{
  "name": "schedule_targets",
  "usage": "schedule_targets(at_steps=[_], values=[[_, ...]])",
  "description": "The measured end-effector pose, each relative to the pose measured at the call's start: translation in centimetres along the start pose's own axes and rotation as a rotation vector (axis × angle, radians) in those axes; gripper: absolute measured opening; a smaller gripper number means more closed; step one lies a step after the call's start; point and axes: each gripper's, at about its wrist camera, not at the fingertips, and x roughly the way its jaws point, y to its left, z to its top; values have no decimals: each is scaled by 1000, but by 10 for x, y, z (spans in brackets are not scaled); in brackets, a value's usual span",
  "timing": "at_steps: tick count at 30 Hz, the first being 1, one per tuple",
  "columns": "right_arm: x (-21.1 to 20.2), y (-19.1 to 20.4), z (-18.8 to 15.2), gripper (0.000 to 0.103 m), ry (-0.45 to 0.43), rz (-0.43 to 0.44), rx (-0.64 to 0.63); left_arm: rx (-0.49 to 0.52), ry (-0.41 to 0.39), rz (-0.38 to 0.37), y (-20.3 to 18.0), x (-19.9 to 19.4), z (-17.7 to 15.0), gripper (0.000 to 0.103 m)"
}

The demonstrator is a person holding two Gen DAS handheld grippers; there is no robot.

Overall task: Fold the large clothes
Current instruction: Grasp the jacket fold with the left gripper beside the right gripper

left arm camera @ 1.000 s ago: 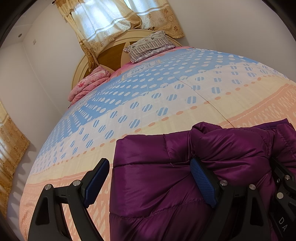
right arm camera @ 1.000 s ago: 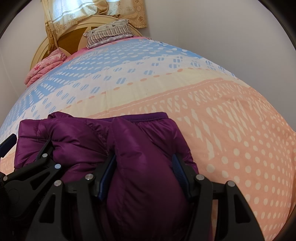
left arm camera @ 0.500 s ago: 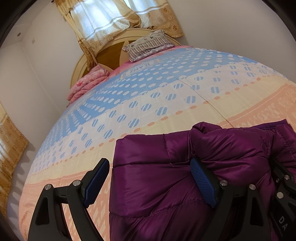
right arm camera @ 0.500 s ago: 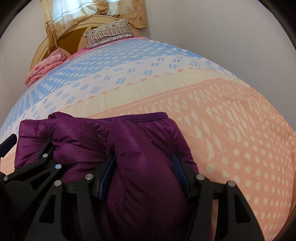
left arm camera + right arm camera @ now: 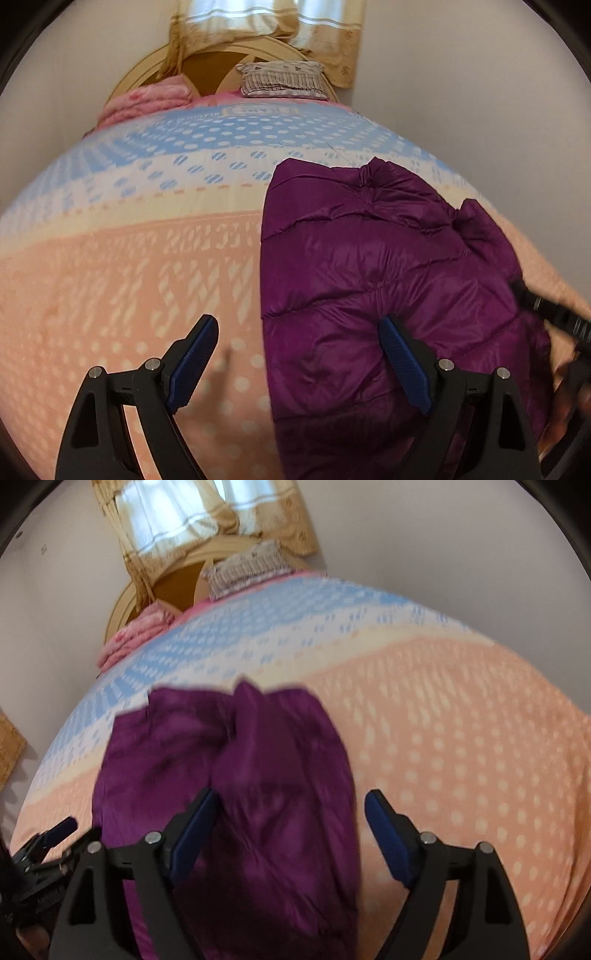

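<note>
A folded purple jacket [image 5: 388,266] lies on the bed [image 5: 110,280], on the peach part of a cover that runs through cream and white to blue towards the headboard [image 5: 207,70]. The left gripper [image 5: 299,354] has its fingers [image 5: 194,356] spread wide and grips nothing: one finger hangs over bare cover, the other over the jacket's near part, and the jacket's left edge runs between them. The right gripper [image 5: 288,827] has just been opening its fingers [image 5: 194,825]; they stand wide, with the jacket's right edge between them, and the pads do not press on the cloth. This view is blurred. At the head of the bed a striped pillow [image 5: 282,79] leans on the headboard, a pink blanket [image 5: 147,101] is bundled beside it, and curtains [image 5: 266,26] hang above.
</note>
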Motion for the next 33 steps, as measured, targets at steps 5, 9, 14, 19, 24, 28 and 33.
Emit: schedule_targets(at_steps=[5, 9, 14, 19, 24, 28, 33], values=[[18, -7, -5, 84, 48, 100, 42, 70, -9, 9, -6, 5, 4, 89], [22, -6, -3, 81, 49, 123, 15, 95, -5, -8, -9, 12, 7, 89], [26, -7, -6, 66, 53, 204, 25, 91, -2, -52, -6, 18, 8, 83], [28, -6, -10, 51, 62, 251, 39, 120, -7, -63, -17, 23, 10, 75], [27, -3, -13, 40, 63, 285, 57, 165, -29, -59, -39, 26, 11, 59], [17, 7, -16, 30, 22, 261, 22, 219, -71, -15, -54, 12, 8, 30], [3, 26, -17, 26, -27, 261, 9, 239, -140, 21, -48, -19, 11, 18]])
